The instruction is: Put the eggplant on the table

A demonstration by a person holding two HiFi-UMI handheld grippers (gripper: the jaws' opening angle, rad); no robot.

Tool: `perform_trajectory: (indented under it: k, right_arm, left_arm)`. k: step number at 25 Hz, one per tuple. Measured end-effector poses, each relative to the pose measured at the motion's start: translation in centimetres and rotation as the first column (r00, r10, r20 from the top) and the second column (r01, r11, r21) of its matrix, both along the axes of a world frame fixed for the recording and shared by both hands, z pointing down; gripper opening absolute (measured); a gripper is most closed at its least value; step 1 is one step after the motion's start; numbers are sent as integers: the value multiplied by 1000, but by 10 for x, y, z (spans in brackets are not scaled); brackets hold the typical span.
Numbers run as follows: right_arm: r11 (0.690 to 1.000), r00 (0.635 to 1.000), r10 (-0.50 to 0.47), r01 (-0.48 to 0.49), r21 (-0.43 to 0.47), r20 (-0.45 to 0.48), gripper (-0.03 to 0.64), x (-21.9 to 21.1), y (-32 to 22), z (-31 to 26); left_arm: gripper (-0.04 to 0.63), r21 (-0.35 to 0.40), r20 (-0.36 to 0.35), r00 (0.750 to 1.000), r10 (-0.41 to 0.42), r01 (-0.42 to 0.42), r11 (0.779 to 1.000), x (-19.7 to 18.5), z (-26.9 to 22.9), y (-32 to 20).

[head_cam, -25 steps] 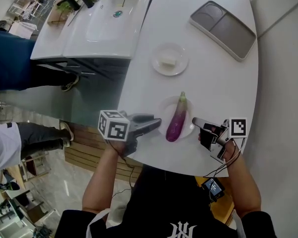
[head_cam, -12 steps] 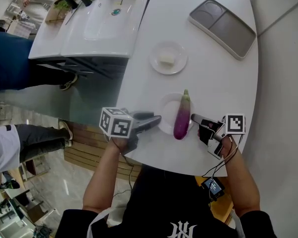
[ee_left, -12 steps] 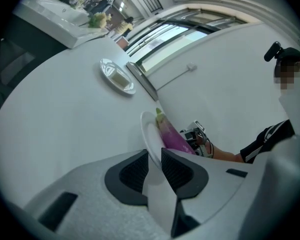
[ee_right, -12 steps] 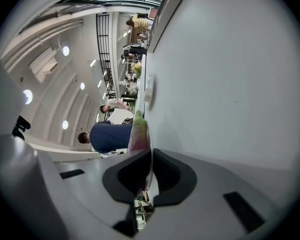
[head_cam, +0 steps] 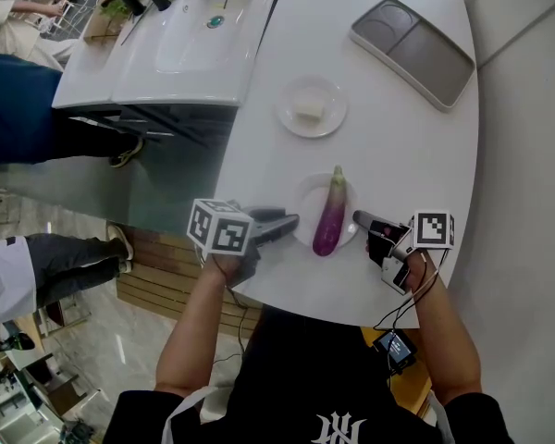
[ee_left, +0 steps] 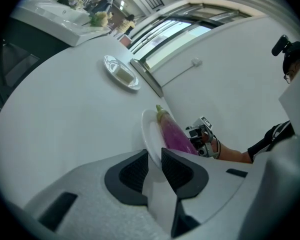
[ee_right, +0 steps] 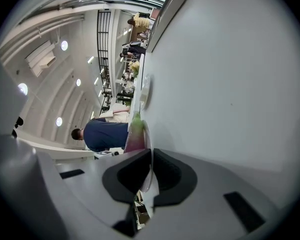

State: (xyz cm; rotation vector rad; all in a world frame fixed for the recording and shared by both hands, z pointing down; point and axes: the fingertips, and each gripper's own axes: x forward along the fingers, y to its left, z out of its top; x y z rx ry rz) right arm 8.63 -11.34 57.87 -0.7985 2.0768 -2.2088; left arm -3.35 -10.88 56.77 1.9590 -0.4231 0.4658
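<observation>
At both rims, left gripper (head_cam: 294, 221) and right gripper (head_cam: 359, 217) pinch the round white plate (head_cam: 306, 202) (long purple eggplant (head_cam: 329, 215) on it); tipping it off likely comes next.

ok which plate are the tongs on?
The near plate, with the eggplant: left tongs and right tongs clamp its rim. The far plate holds a pale block.

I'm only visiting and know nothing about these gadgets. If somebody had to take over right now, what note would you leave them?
Left tongs: closed on the left rim of the plate.
Right tongs: closed on the opposite rim.
Eggplant: lying loose along the plate, stem end pointing away from the person; nothing grips it.
Plate: at the near edge of the table.
Done: plate gripped on both sides.
Left: get the eggplant off the plate onto bare table, probably by tipping the plate gently.
</observation>
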Motion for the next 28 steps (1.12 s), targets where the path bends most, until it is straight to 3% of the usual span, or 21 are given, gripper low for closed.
perform_trajectory:
  k: [20, 28]
  right_arm:
    - [993, 969, -74, 93, 72, -236, 12, -4, 7, 10]
    - [970, 901, -130, 202, 135, -415, 14, -5, 8, 13]
  left_arm:
    - [80, -11, 224, 974, 21, -18, 1000, -4, 19, 12]
    - [84, 21, 313, 949, 38, -47, 999, -6, 22, 13]
